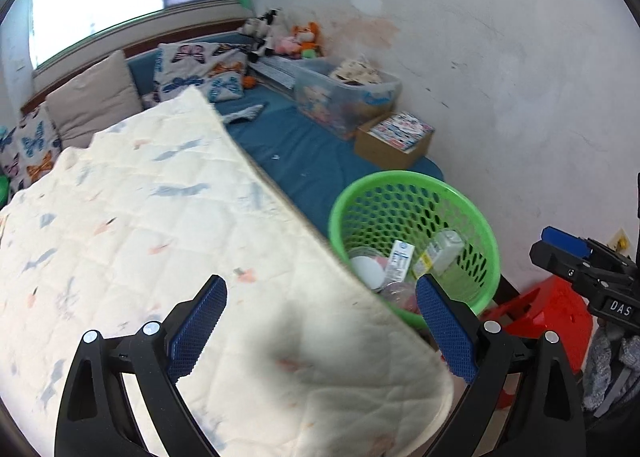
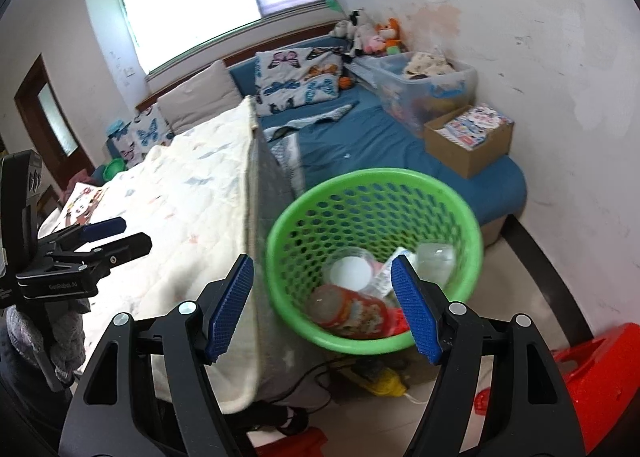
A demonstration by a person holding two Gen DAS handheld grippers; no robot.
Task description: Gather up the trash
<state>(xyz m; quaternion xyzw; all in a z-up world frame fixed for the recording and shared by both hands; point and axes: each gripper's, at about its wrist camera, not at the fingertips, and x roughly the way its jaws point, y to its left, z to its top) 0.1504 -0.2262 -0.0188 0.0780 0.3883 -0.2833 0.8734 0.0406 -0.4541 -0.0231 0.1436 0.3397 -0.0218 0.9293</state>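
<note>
A green mesh basket [image 1: 416, 193] [image 2: 372, 185] sits at the corner of the bed. It holds trash: two small cartons [image 1: 400, 261], a clear cup with a white lid [image 2: 348, 271], a bottle with a colourful label [image 2: 352, 311] and a clear plastic cup [image 2: 436, 257]. My left gripper [image 1: 320, 325] [image 2: 132, 235] hovers open over the cream quilt [image 1: 160, 217], left of the basket, nothing between its fingers. My right gripper [image 2: 324, 307] [image 1: 540, 245] is open and empty just in front of the basket, its left finger [image 2: 230, 305] over the quilt's hanging edge.
The bed's blue sheet [image 2: 360, 145] carries pillows, a clear storage box [image 2: 424, 85], a cardboard box of booklets [image 2: 468, 137] and soft toys. A red stool [image 2: 600, 369] stands at the lower right. Cables and a yellow object [image 2: 384, 381] lie on the floor below the basket.
</note>
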